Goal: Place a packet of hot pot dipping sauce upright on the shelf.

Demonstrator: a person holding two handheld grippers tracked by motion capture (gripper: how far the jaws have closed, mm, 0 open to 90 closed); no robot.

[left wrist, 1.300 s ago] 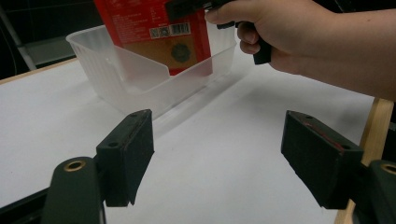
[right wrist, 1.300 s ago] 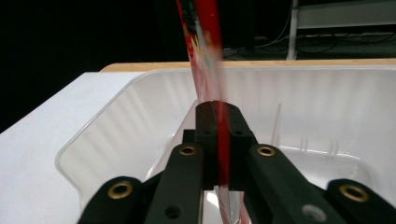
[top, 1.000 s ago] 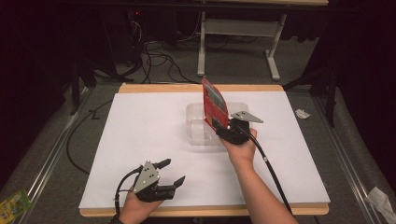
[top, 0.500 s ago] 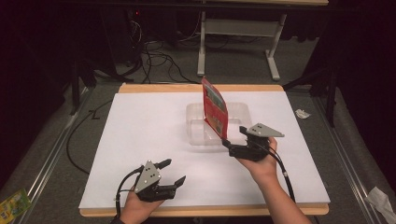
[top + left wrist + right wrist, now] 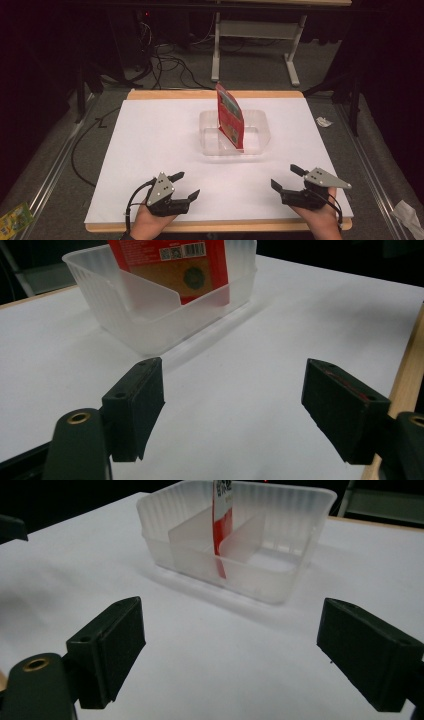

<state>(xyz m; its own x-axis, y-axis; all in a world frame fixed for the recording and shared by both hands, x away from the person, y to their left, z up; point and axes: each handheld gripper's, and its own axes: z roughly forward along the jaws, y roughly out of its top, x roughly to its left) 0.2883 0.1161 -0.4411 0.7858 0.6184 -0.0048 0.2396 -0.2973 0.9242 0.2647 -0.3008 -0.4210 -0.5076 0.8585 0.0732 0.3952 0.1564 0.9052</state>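
Observation:
A red snack packet [image 5: 230,117] stands on edge, slightly tilted, in a clear plastic divided container [image 5: 260,142] at the middle of the white table. My right gripper [image 5: 283,176] sits near the front right edge, well away from the container. Its jaws have just been opening and nothing is between them. My left gripper [image 5: 189,184] rests open at the front left, also holding nothing. The left gripper view looks past my left gripper [image 5: 232,400] to the packet [image 5: 170,265] in the container [image 5: 125,315]. The right gripper view looks past my right gripper [image 5: 230,650] to the packet [image 5: 222,525] beside a divider of the container [image 5: 300,540].
The white sheet covers a wooden board [image 5: 210,94] whose edge shows at the back and front. A crumpled white scrap [image 5: 324,121] lies off the right side. A green packet [image 5: 12,220] lies on the floor at lower left. Cables and a desk frame [image 5: 252,30] stand behind.
My right gripper let go of the red packet and drew back to the front right of the table with its jaws apart. The packet stays standing in the container. My left gripper kept still.

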